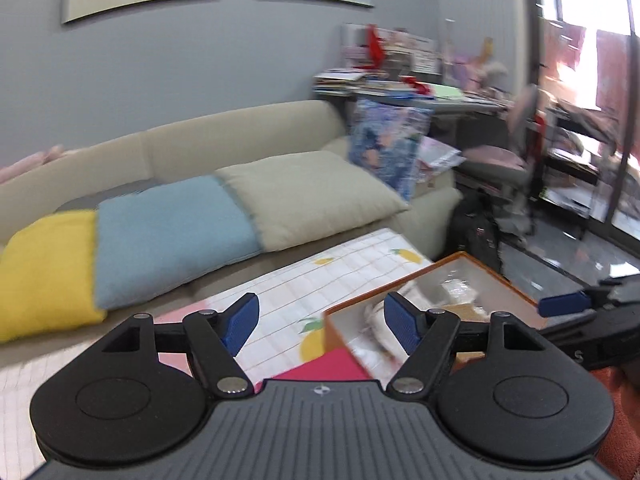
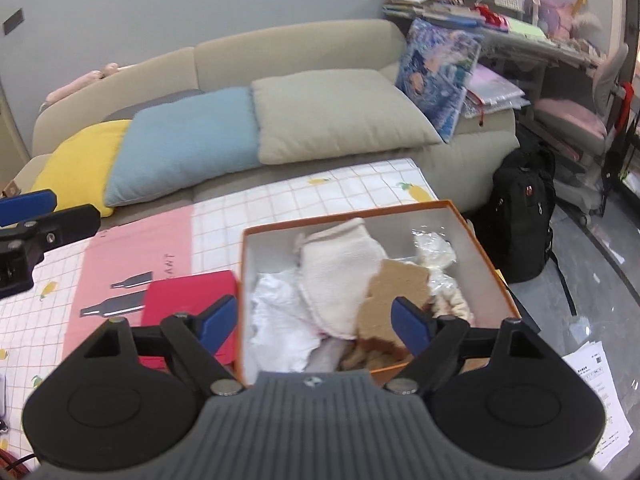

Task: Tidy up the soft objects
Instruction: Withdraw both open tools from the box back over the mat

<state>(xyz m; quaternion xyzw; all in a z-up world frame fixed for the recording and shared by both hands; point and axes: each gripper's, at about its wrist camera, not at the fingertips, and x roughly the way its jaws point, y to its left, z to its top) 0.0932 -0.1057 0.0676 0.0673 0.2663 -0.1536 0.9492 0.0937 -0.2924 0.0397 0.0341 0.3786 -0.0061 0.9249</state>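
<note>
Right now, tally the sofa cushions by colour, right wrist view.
Yellow cushion: 1
Light blue cushion: 1
Beige cushion: 1
Blue patterned cushion, propped at the sofa's right end: 1
Total: 4

Only the letters "ANT" can be read — printed sideways on the pink mat (image 2: 136, 248); the rest is cut off.

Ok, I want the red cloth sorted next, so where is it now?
The red cloth lies flat on the checked mat, just left of the orange box in the right wrist view, partly behind the open right tongs.
</note>
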